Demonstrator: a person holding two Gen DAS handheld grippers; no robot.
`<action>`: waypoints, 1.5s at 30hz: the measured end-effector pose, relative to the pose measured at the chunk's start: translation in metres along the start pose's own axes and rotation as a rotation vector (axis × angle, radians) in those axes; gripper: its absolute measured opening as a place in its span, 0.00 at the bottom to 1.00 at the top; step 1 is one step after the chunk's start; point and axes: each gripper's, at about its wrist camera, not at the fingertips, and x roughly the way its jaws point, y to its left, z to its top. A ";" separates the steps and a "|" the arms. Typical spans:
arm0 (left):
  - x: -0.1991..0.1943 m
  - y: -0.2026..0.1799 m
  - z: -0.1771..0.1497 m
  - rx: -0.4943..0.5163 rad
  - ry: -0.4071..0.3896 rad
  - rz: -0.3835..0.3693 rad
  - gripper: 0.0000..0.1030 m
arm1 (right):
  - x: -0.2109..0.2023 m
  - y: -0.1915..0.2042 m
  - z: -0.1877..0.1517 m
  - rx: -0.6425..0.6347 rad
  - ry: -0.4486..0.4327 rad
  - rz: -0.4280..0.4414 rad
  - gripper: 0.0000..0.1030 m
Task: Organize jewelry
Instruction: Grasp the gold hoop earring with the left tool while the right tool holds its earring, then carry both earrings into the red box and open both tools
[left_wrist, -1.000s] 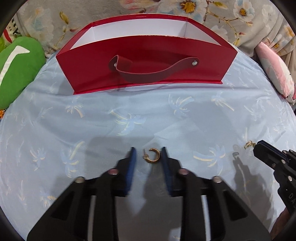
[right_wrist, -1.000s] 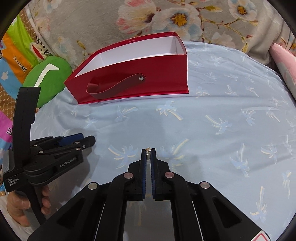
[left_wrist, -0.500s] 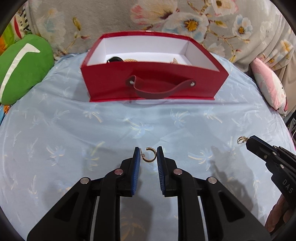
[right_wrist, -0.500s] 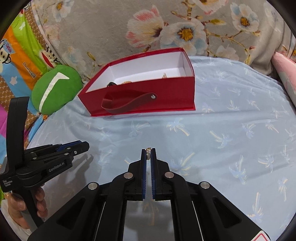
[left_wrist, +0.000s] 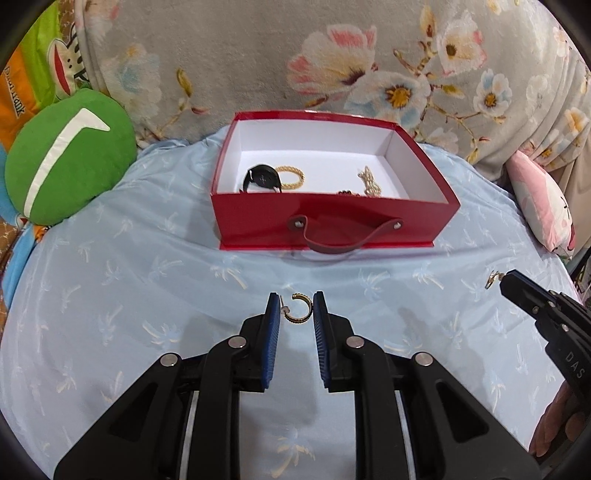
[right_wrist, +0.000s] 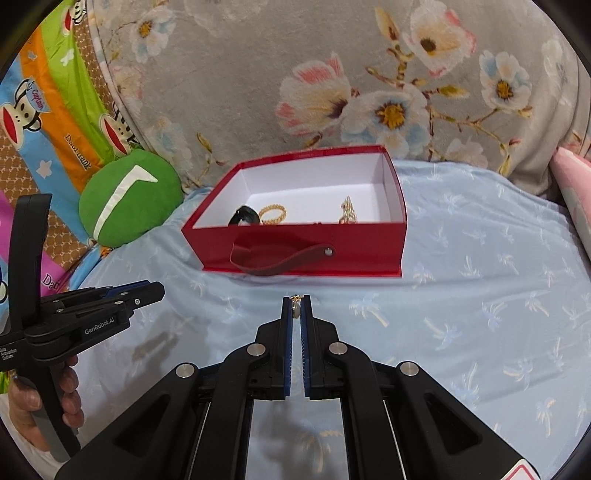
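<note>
My left gripper (left_wrist: 295, 308) is shut on a gold hoop earring (left_wrist: 300, 310), pinched between its blue pads and held above the blue cloth. My right gripper (right_wrist: 296, 307) is shut on a small gold earring (right_wrist: 295, 304); that earring also shows in the left wrist view (left_wrist: 493, 278) at the right gripper's tip. The red box (left_wrist: 332, 218) stands ahead, open-topped with a white inside. It holds a black watch (left_wrist: 263, 177), a gold bracelet (left_wrist: 291, 176) and a gold chain (left_wrist: 369, 181). The box also shows in the right wrist view (right_wrist: 306, 251).
A green cushion (left_wrist: 66, 162) lies at the left, a pink cushion (left_wrist: 543, 206) at the right. A floral cushion (left_wrist: 295, 59) backs the box. The blue palm-print cloth (left_wrist: 147, 280) covers the surface. The left gripper's body (right_wrist: 85, 317) shows at the left of the right wrist view.
Both grippers have risen from the cloth with their earrings, so the box's inside now shows. The left jaws closed in on the hoop earring.
</note>
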 end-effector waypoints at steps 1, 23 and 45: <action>-0.002 0.001 0.005 -0.001 -0.006 0.006 0.17 | -0.001 0.001 0.004 -0.006 -0.010 -0.002 0.04; 0.005 -0.010 0.121 0.017 -0.157 0.109 0.17 | 0.011 0.005 0.108 -0.064 -0.171 0.011 0.04; 0.027 0.004 0.160 -0.012 -0.177 0.136 0.17 | 0.042 0.006 0.144 -0.106 -0.194 0.009 0.04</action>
